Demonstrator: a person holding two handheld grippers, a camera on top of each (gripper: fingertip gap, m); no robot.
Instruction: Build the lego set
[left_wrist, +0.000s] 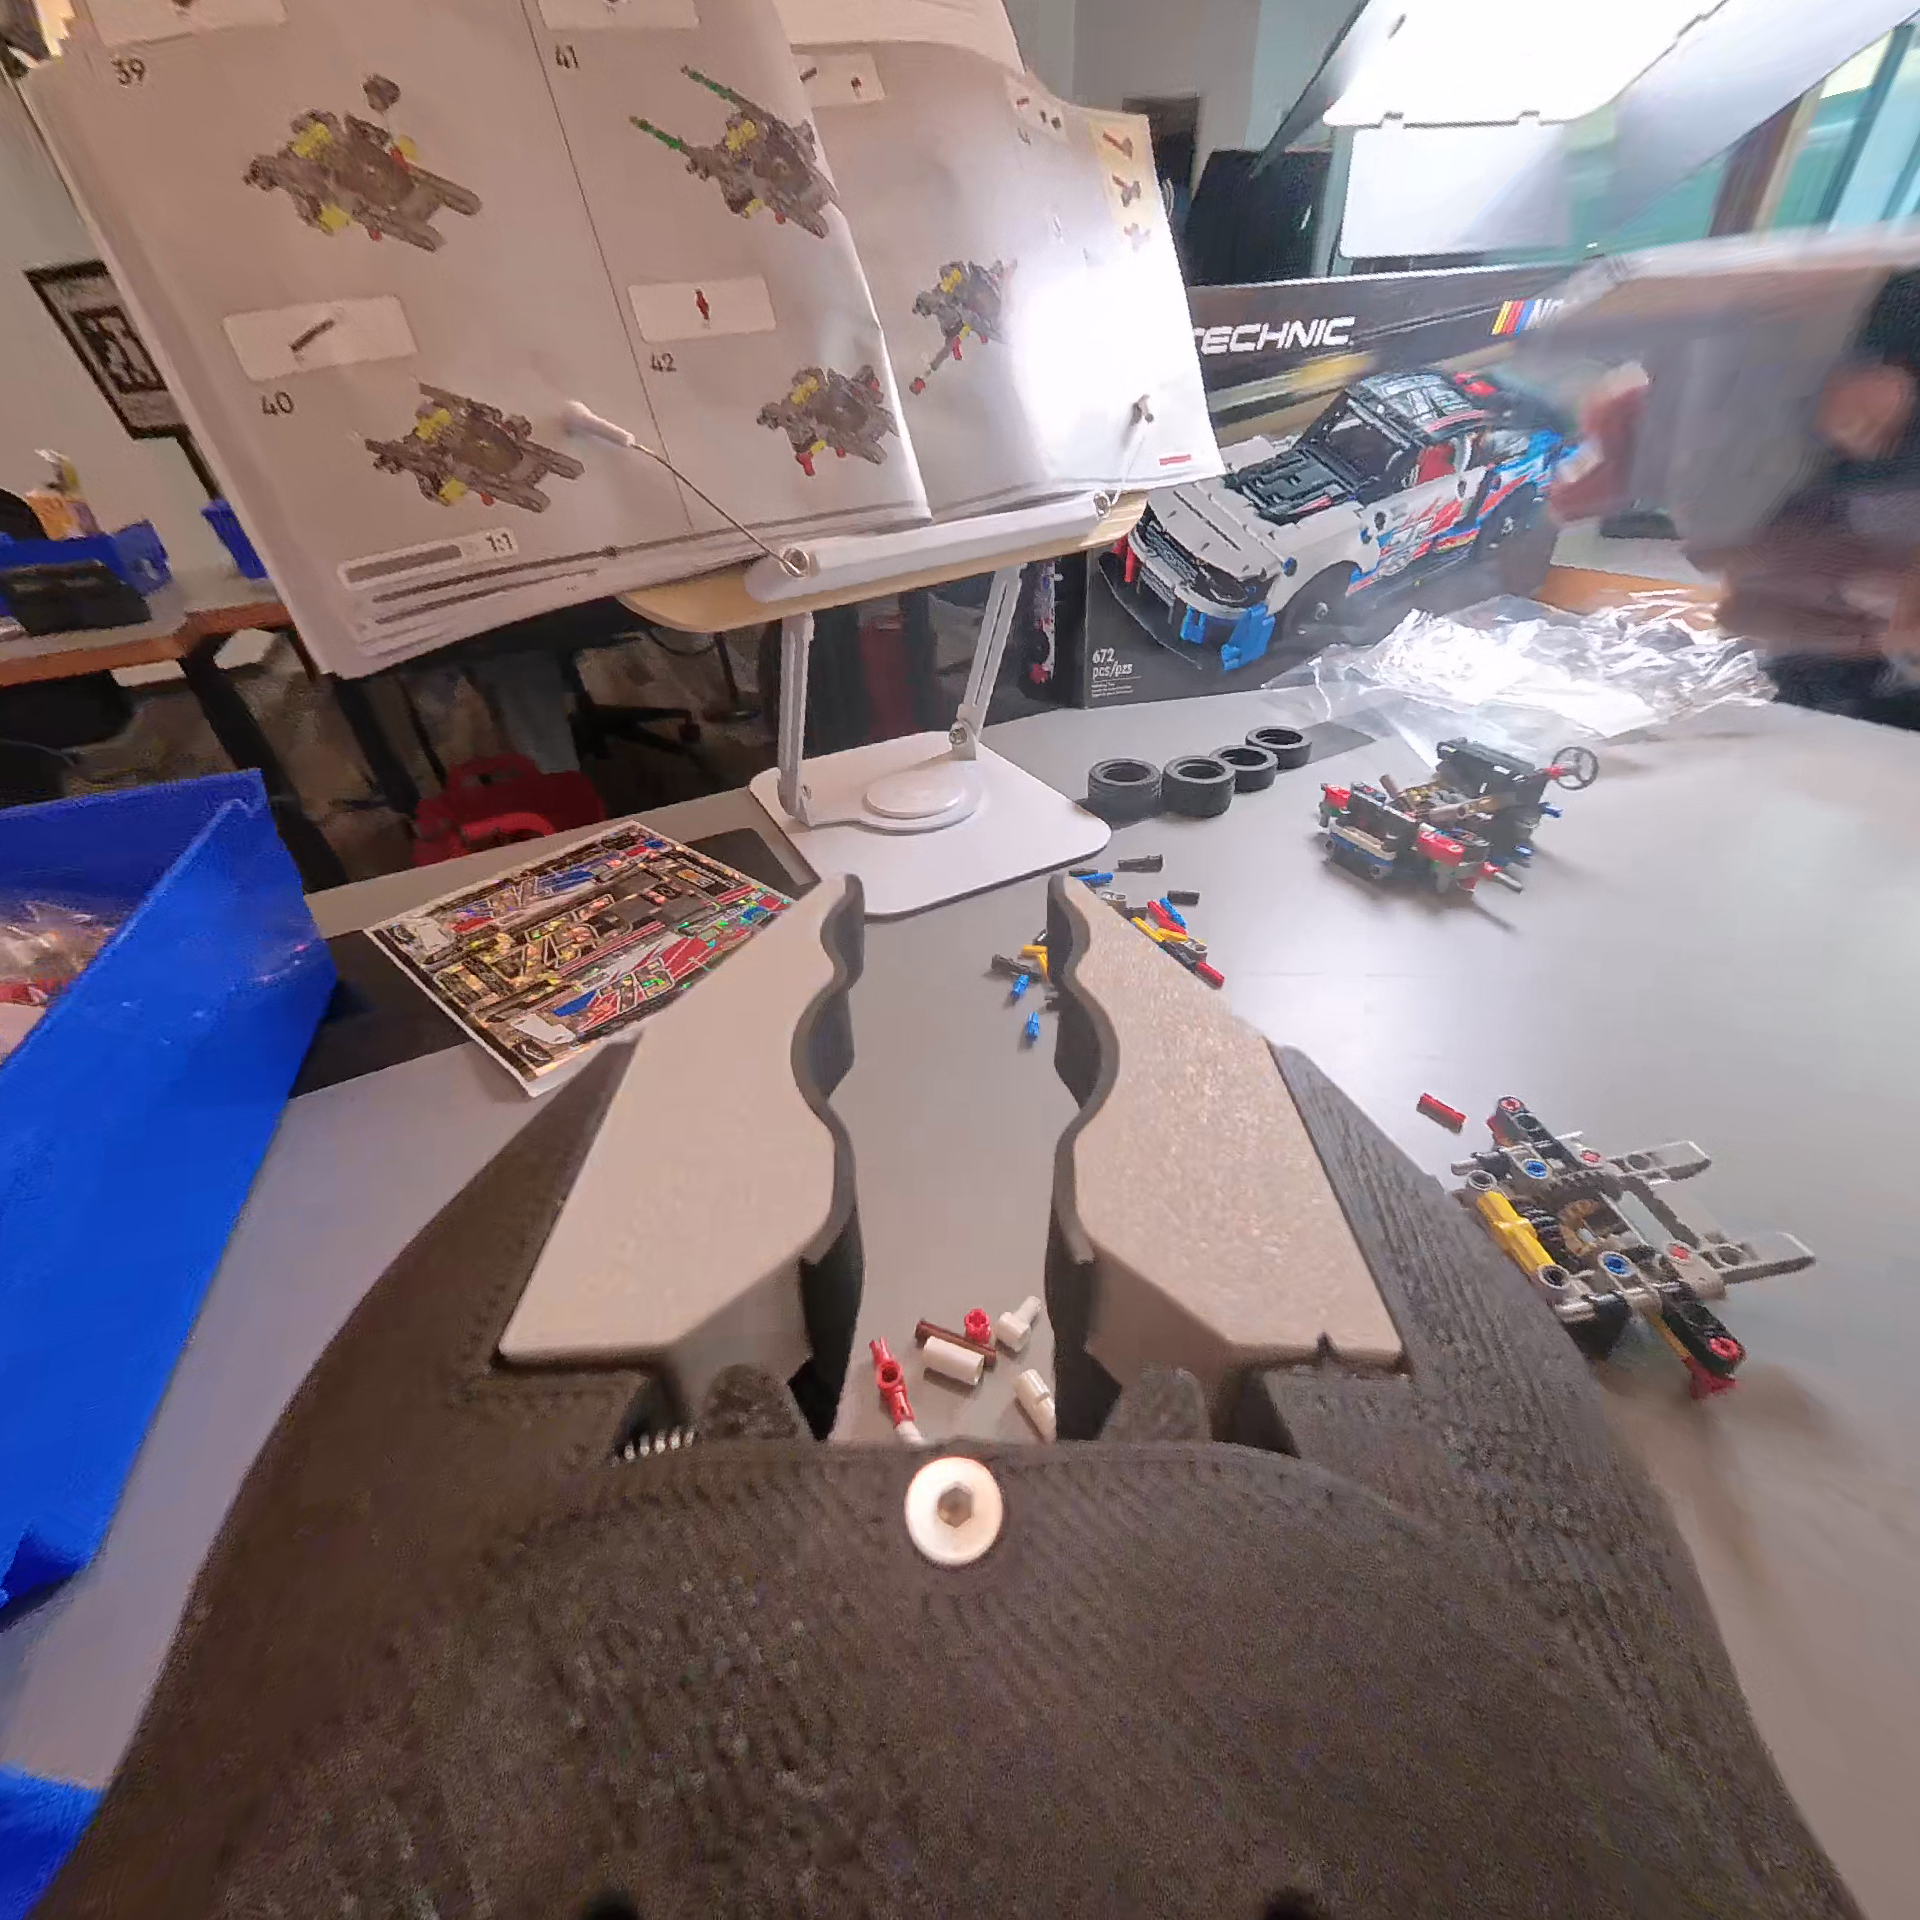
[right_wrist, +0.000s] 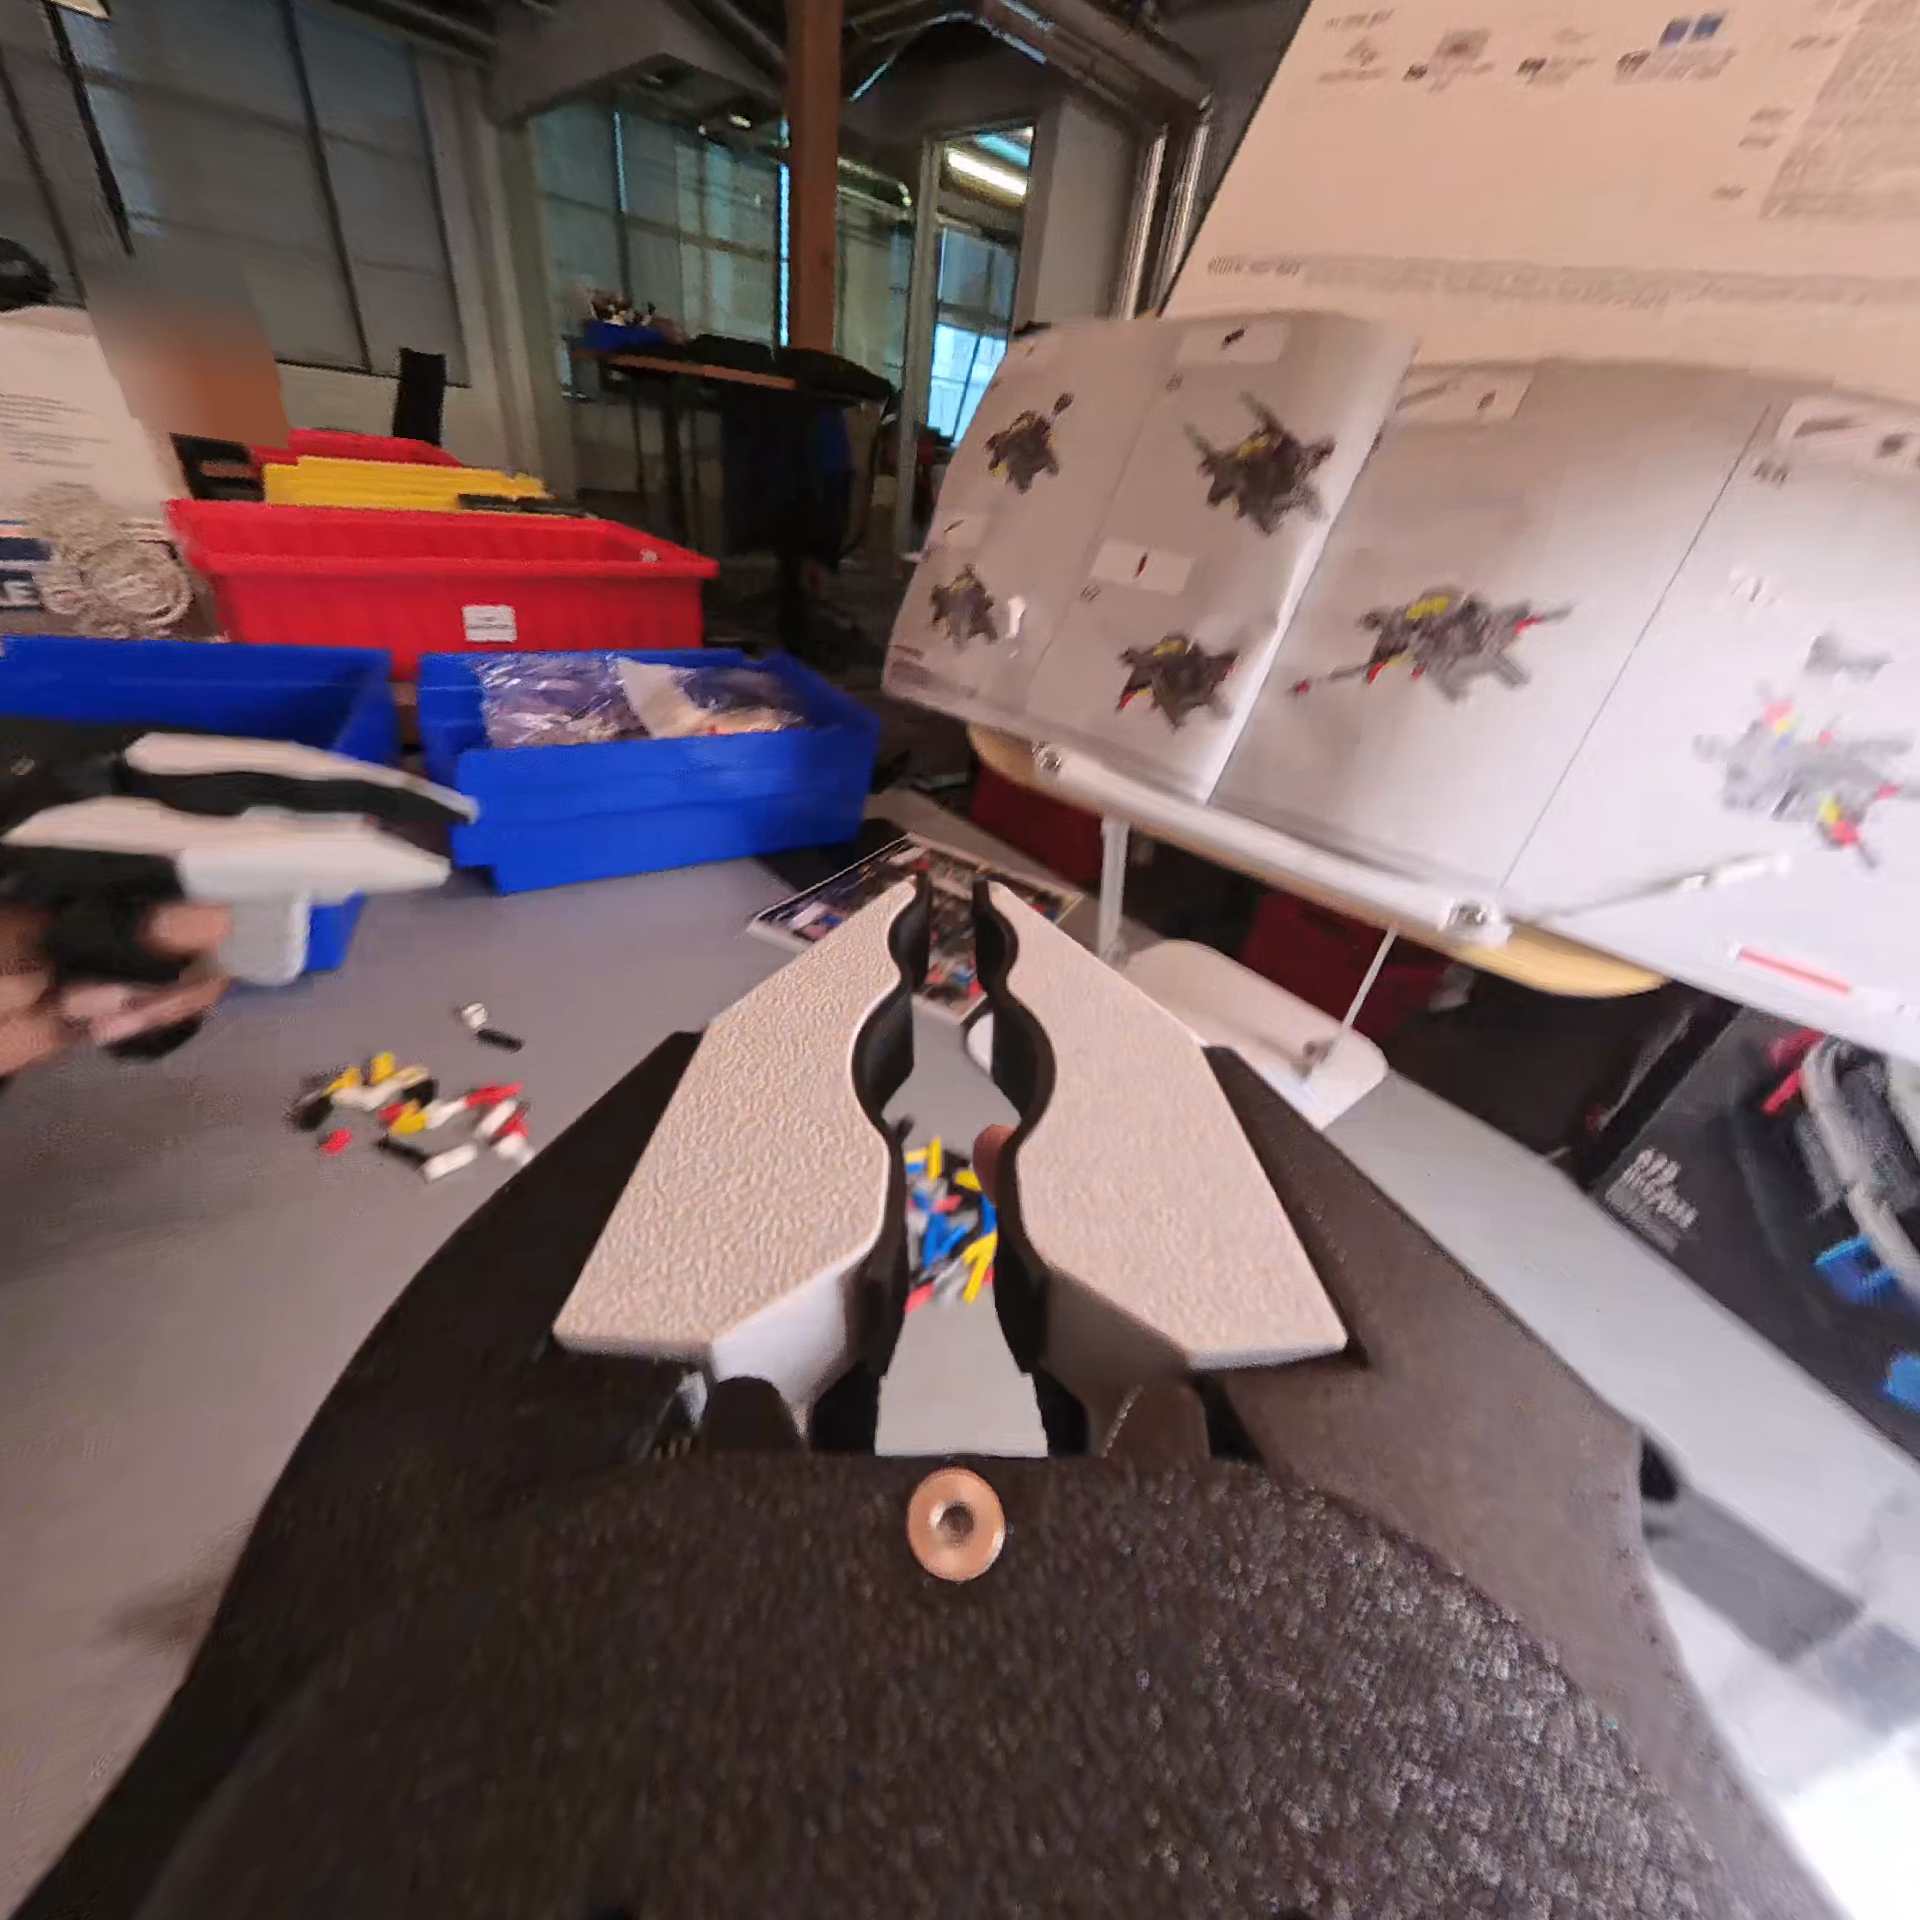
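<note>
In the left wrist view my left gripper (left_wrist: 954, 902) is open and empty, low over the grey table (left_wrist: 1714, 987). Several small white, red and brown pins (left_wrist: 966, 1351) lie under it near the finger roots. A grey frame sub-assembly (left_wrist: 1621, 1236) lies to its right, and a darker chassis sub-assembly (left_wrist: 1455, 821) sits farther back. In the right wrist view my right gripper (right_wrist: 951, 896) is raised, its jaws a narrow gap apart with nothing clearly held. A blurred pile of coloured pins (right_wrist: 951, 1216) shows through the gap. My left gripper (right_wrist: 457, 836) shows at the far left.
The instruction book (left_wrist: 623, 260) stands open on a white stand (left_wrist: 935, 821). Nearby are a sticker sheet (left_wrist: 582, 945), several tyres (left_wrist: 1195, 774), loose pins (left_wrist: 1143, 925), the set's box (left_wrist: 1403, 488), a plastic bag (left_wrist: 1507, 665) and a blue bin (left_wrist: 135, 1143). Blue (right_wrist: 655, 758) and red bins (right_wrist: 447, 582) stand behind. Across from one pair of fingers to the other is roughly 20 cm. Both grippers' tips are roughly 30 cm from the instruction book (left_wrist: 623, 260). It turns up in the right wrist view (right_wrist: 1103, 514) as well.
</note>
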